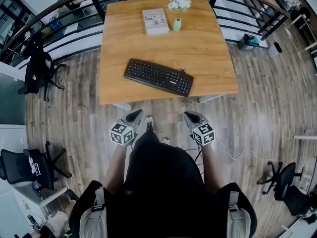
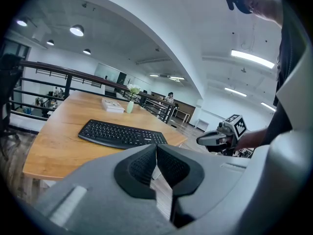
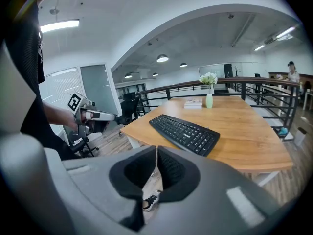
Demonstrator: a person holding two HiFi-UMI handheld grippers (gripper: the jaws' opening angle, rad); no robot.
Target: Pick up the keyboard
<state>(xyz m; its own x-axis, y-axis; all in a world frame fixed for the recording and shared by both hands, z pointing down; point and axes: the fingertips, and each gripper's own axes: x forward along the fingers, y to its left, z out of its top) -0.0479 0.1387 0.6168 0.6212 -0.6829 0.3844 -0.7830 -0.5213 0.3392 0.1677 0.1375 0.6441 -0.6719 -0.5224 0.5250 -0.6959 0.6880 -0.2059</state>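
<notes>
The left hand-held gripper (image 1: 134,116) and the right hand-held gripper (image 1: 192,117) both have their jaws pressed together on nothing, short of the wooden surface (image 1: 210,53). Ahead of both lies the black keyboard (image 1: 158,77), slantwise on it. Beyond stand a book (image 1: 155,21) and a flower vase (image 1: 177,23).

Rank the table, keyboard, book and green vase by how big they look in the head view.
1. table, by far the largest
2. keyboard
3. book
4. green vase, smallest

The book and vase sit at the far end of the table, so they may look smaller than they really are.
</notes>
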